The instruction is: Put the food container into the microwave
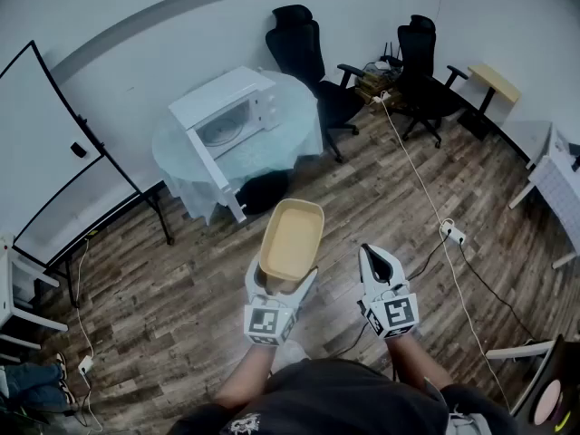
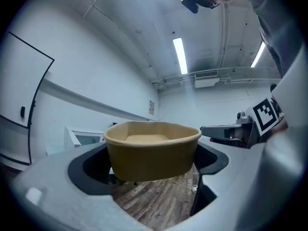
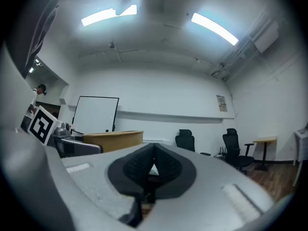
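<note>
Our left gripper (image 1: 283, 281) clamps the container (image 1: 292, 237) by one end, right gripper's (image 1: 381, 265) jaws together, so it could tip before the microwave (image 1: 225, 116).

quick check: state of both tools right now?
Left tool: closed on the food container, which it holds in the air.
Right tool: closed, nothing in it.

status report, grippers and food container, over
Left gripper shut on food container, held level. Right gripper shut, empty. Microwave on round table ahead, door open.
</note>
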A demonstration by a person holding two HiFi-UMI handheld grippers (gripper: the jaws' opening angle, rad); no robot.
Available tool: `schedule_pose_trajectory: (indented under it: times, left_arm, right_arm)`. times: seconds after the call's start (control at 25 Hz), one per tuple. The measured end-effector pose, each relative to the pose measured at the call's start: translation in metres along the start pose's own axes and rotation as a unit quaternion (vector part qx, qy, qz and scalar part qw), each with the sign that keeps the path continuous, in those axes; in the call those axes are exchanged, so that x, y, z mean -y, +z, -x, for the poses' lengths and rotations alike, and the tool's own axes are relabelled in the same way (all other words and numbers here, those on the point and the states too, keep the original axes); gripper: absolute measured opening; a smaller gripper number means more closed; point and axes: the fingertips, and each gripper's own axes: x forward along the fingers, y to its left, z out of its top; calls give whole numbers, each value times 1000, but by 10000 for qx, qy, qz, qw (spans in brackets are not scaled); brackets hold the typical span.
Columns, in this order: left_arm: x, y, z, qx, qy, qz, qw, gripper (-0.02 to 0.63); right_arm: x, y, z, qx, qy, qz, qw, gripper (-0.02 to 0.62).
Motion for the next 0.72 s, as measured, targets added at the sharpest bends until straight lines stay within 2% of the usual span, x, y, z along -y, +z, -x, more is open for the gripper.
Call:
schedule_pose_trajectory:
  times: [0.2,0.4,0.72]
  left_arm:
    - [0,-3,-3,1,-10,28,10000,523]
    - [-8,-1,-2,20,48,-129,9999,523]
    - [-42,4,2,23,177,-162,9997,523]
  right_arm:
    - [0,-5,-4,-63,6,-15,10000,2]
    - [-6,-8,-10,-59,60,-64,9999,0]
    - [-37,-5,-47,121,428,-251,9987,2]
